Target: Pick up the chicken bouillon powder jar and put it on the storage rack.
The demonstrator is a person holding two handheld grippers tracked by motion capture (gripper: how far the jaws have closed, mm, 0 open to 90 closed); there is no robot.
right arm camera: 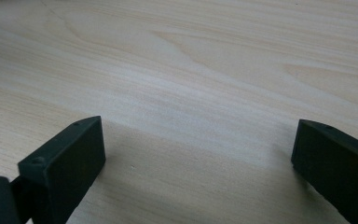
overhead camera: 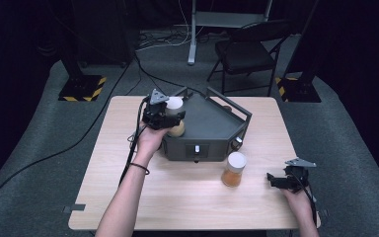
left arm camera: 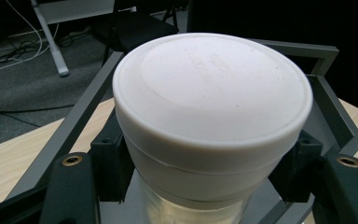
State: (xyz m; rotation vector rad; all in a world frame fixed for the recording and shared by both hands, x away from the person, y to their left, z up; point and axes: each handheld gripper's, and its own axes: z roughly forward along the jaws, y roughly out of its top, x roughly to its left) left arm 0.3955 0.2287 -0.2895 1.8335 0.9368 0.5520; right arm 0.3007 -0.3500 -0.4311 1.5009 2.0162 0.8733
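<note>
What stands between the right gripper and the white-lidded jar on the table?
Nothing visible does. The right gripper rests open on the table, and only bare wood lies between it and the jar of orange contents. The grey tray sits behind the jar, off that path.

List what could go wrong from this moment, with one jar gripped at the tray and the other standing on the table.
1. The left gripper clamps the held jar just under its white lid; a smooth wall could slip there.
2. That jar sits at the grey tray edge, so it might knock the tray's rail.
3. The second jar stands near the open right gripper; a careless reach could topple it.
</note>
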